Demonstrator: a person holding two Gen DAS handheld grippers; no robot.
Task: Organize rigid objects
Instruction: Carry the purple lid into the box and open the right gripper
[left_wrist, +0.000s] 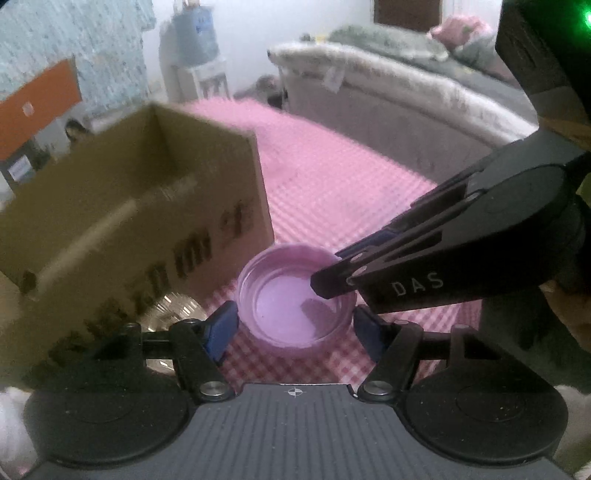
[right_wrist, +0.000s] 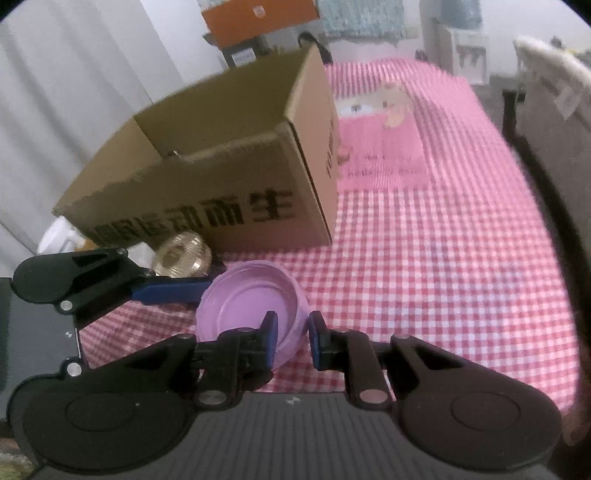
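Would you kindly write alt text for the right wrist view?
The right gripper pinches the rim of a purple bowl on a pink checked tablecloth. The left gripper reaches in beside it, before an open cardboard box.

Pink-and-white checked tablecloth covers the whole table, and toward its far edge there's a printed panel with a cartoon bear on a plain pink patch. Beyond the far end of the table, a white water dispenser stands against the wall with a blue bottle on top. Off the table's right edge, a bed with a pale fluffy blanket, grey bedding heaped on it and something pink and soft, blurred, near the headboard. Back left, an orange panel against patterned blue wallpaper. From the right wrist view, white curtains hang past the table's left edge.
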